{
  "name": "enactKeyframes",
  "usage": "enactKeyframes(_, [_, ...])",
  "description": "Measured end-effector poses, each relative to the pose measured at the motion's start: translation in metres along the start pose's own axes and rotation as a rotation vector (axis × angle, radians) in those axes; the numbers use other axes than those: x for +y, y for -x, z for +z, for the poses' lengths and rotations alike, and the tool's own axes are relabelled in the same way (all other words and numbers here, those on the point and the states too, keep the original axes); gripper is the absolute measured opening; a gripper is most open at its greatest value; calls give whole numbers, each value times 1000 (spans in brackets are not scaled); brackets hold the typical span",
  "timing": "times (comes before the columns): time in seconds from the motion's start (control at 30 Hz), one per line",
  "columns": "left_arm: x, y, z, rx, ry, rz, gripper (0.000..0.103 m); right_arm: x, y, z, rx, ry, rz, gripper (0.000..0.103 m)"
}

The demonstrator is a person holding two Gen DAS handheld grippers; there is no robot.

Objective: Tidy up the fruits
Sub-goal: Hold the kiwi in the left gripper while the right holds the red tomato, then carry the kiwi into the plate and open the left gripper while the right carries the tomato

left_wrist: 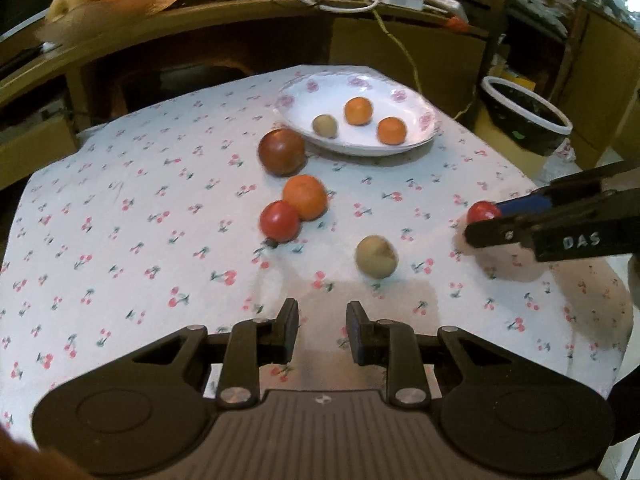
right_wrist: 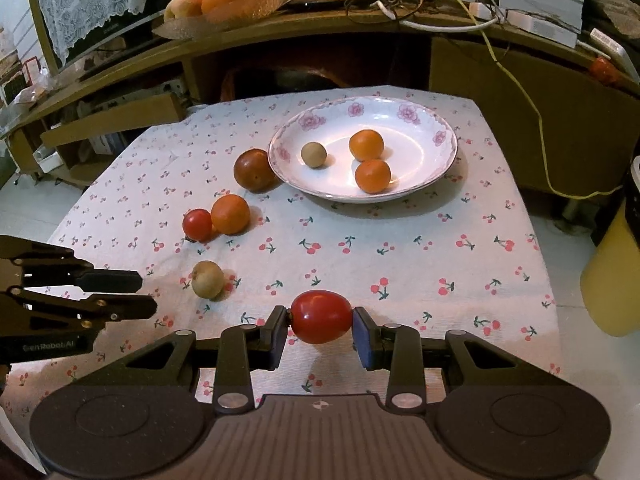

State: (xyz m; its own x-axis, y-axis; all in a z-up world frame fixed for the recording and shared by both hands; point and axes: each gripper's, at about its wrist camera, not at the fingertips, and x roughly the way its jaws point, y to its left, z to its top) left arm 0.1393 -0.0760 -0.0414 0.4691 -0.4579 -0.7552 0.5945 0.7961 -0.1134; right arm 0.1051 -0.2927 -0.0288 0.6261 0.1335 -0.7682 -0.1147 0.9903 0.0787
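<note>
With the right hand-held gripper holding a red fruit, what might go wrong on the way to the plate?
1. The red fruit is smooth and round and is pinched only at its two ends by the right hand-held gripper, so it may slip out.
2. The plate already holds two oranges and a small tan fruit; a drop could knock them rolling.

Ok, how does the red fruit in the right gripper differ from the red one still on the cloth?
The held red fruit is clamped between the right gripper's fingers; the loose red fruit lies on the cloth, touching an orange fruit. The held one looks oval, the loose one rounder. The loose one shows a dark stem end; none shows on the held one. Both are glossy red, and neither is in the plate.
</note>
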Motion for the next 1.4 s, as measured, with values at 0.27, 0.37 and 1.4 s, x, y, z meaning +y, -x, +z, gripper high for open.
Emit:
enactKeyframes(0.27, [-31,-25,14,8,-72,-16,32,-3,-1,-2,12,-6,-4,35])
enactKeyframes(0.37, [-34,-32,18,9,-73,0,32,-7,0,-3,12,-14,-4,35])
enactKeyframes(1.4, [-22,-4,57,-108,-16,-26,31,-24,13,14,-58,-64,7,35])
